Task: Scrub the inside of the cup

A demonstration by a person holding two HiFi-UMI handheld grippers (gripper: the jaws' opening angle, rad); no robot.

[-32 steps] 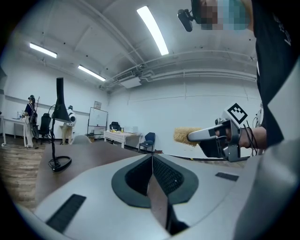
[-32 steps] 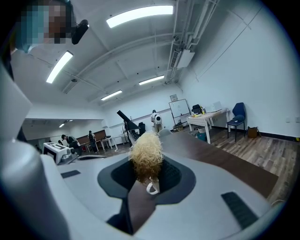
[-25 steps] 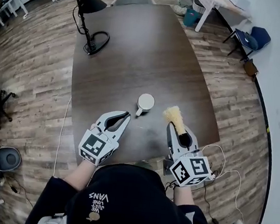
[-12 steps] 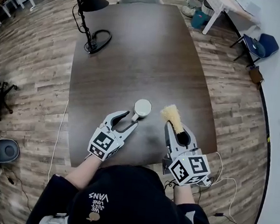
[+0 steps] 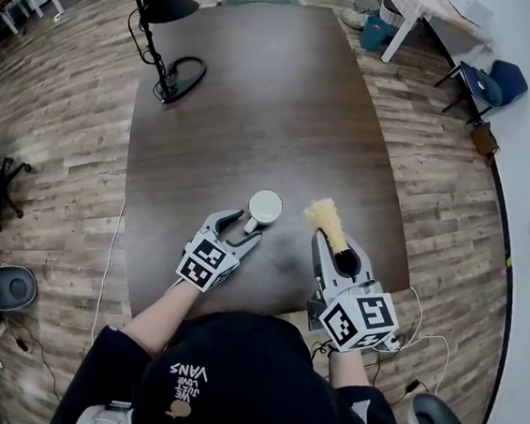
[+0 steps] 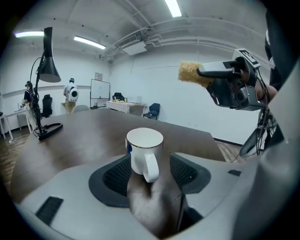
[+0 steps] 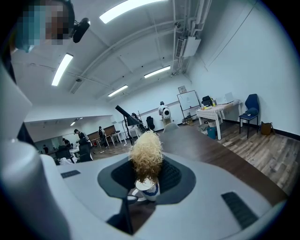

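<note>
Person in a black cap (image 5: 228,381) printed "VANS", the word upside down to the head camera, works two grippers over a dark table (image 5: 259,93). The white cup (image 5: 265,205) stands upright near the table's near edge, its handle turned toward the left gripper (image 5: 249,225). That gripper's jaws have just been opening and now stand spread wide. The handle lies between their tips, and the pads are clear of it. The right gripper (image 5: 338,252) pinches the black handle of a brush (image 5: 325,216), its straw-coloured bristles held up just right of the cup. Black-and-white square markers cover each gripper's cube. Only the head view shows the cap's print. Only the left gripper view shows the cup's gold rim, and it also shows the brush from the side, above the table. The right gripper view shows a blue mark on the cup just below the bristles, and people at desks far behind. A whiteboard (image 6: 103,89) appears in both gripper views, with any writing too small to read. A black lamp (image 5: 155,2) stands at the table's far end.
</note>
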